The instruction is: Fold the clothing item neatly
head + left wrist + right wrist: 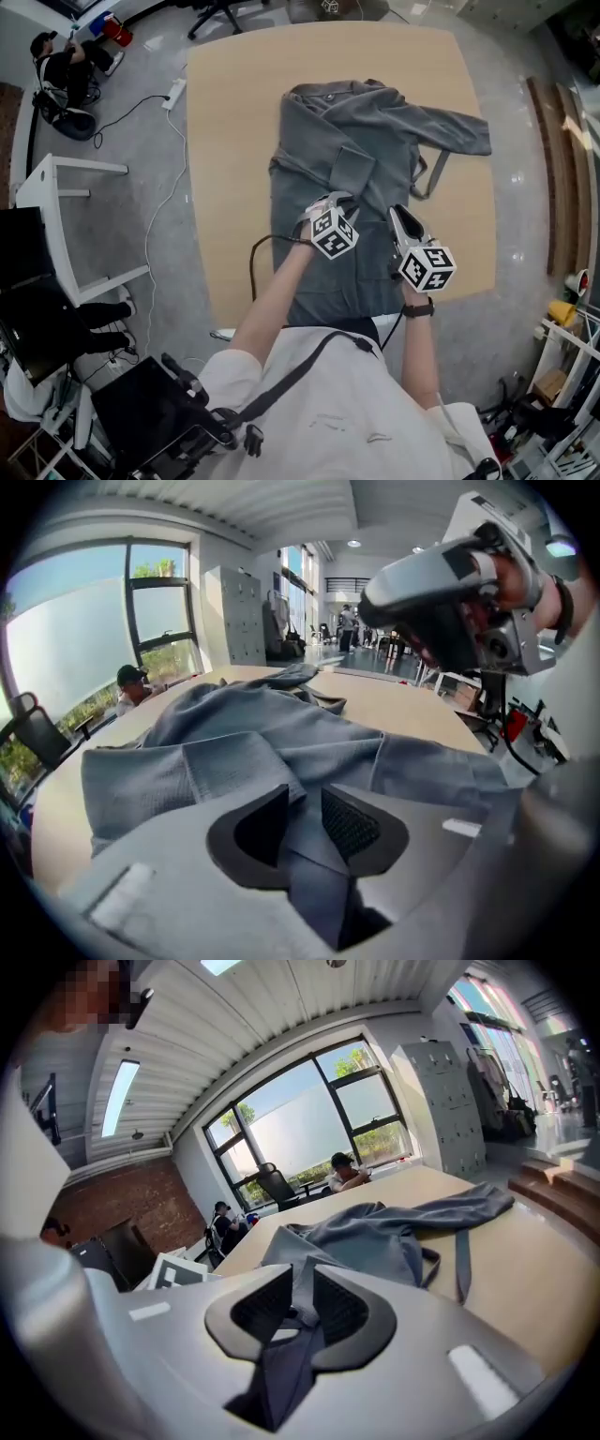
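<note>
A grey garment [375,131] lies spread on the wooden table [234,141], with one sleeve [455,129] stretched out to the right and a cuff [352,169] folded across its middle. Both grippers are over its near part. My left gripper [330,204] has its jaws parted, and a loose fold of the grey cloth [234,733] still lies between them [305,808]. My right gripper [403,225] is shut on a pinch of the cloth [302,1290], which hangs down between its pads. The rest of the garment [375,1232] trails away over the table. The right gripper [450,602] also shows in the left gripper view, close by.
A loose strap [431,173] hangs off the garment's right side. Bare table lies left of the garment. On the floor are a white frame [66,216], a power strip with a cable [173,94] and a chair base [220,14]. People sit by the far windows [342,1171].
</note>
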Available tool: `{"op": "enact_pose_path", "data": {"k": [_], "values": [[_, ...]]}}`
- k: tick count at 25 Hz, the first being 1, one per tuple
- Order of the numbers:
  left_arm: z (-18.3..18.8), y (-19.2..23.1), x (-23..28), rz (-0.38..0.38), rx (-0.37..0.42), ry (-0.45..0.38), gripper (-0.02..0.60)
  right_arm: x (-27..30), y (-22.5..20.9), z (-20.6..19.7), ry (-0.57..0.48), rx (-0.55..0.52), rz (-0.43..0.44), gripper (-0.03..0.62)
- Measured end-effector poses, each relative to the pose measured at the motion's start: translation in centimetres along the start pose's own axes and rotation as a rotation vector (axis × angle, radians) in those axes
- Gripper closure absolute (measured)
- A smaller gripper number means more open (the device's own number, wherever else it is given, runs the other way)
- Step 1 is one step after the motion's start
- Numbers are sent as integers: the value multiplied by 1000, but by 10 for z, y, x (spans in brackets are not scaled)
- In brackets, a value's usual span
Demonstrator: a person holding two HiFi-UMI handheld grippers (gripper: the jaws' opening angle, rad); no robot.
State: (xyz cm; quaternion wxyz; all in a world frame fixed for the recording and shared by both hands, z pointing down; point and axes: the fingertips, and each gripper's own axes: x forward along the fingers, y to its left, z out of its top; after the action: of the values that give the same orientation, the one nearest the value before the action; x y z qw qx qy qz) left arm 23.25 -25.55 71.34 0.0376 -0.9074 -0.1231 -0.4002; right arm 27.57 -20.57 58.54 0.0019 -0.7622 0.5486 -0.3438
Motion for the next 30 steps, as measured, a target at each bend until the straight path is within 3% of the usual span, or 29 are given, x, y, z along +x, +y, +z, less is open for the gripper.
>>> {"op": "enact_pose_path", "data": {"k": [7,12,15,17,18,19,23,28,30], "values": [[-31,26,-74,141,-227,-77,446,117,22,-21,192,-151,56,460],[-55,47,-129,244,-330,-97,448,209,15,-57,298,-248,-122,319],[-61,54,-151,276,-333,-101,448,226,10,-73,337,-264,-191,358],[-61,58,-160,292,-338,-115,448,223,8,-68,305,-264,-202,446],[-59,59,-162,296,-344,-123,448,218,6,-62,269,-246,-198,518],[-57,59,-162,297,-349,-131,448,211,5,-55,229,-219,-188,539],[-43,54,-157,271,-342,-149,448,162,-2,-28,84,-69,-168,548],[-21,40,-135,211,-325,-184,448,68,-42,-14,-148,364,-202,555],[-15,33,-126,183,-331,-191,448,45,-61,-32,-152,446,-256,551]]}}
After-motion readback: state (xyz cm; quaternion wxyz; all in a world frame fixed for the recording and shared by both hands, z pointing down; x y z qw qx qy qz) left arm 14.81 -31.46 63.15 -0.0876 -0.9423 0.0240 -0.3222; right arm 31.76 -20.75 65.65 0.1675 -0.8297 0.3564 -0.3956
